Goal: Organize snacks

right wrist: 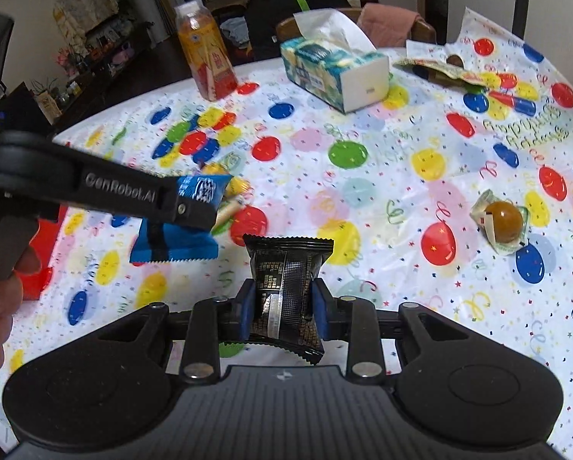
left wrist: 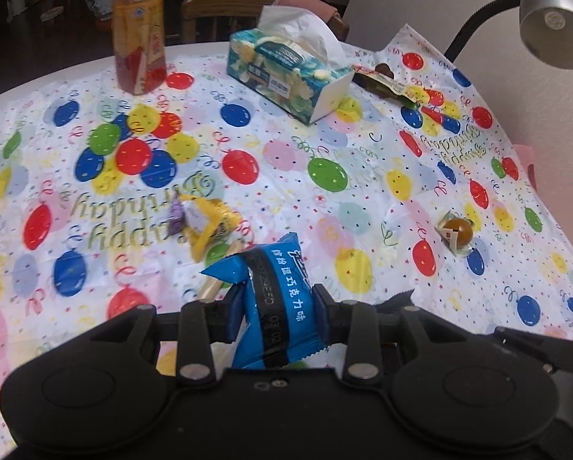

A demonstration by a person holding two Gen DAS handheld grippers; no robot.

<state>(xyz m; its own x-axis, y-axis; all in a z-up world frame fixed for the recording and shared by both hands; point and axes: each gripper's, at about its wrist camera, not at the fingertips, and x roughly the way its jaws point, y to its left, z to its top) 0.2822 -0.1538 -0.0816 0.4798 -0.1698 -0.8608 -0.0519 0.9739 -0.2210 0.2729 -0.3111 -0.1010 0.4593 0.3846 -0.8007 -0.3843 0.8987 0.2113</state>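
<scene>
My left gripper (left wrist: 278, 303) is shut on a blue snack packet (left wrist: 275, 299), held above the table; the same blue packet (right wrist: 179, 237) shows at the left in the right wrist view, clamped in the left gripper (right wrist: 194, 207). My right gripper (right wrist: 282, 306) is shut on a black snack packet (right wrist: 286, 280), just right of the blue one. A yellow wrapped snack (left wrist: 206, 222) lies on the cloth beyond the blue packet. A round brown sweet in clear wrap (left wrist: 457, 232) (right wrist: 504, 220) lies to the right.
A balloon-print tablecloth (left wrist: 324, 176) covers the table. At the back stand an orange drink bottle (left wrist: 138, 34) and a tissue box (left wrist: 290, 73), with torn wrappers (left wrist: 389, 84) to its right. A grey lamp (left wrist: 550, 27) hangs over the right. Something red (right wrist: 41, 260) lies at the left edge.
</scene>
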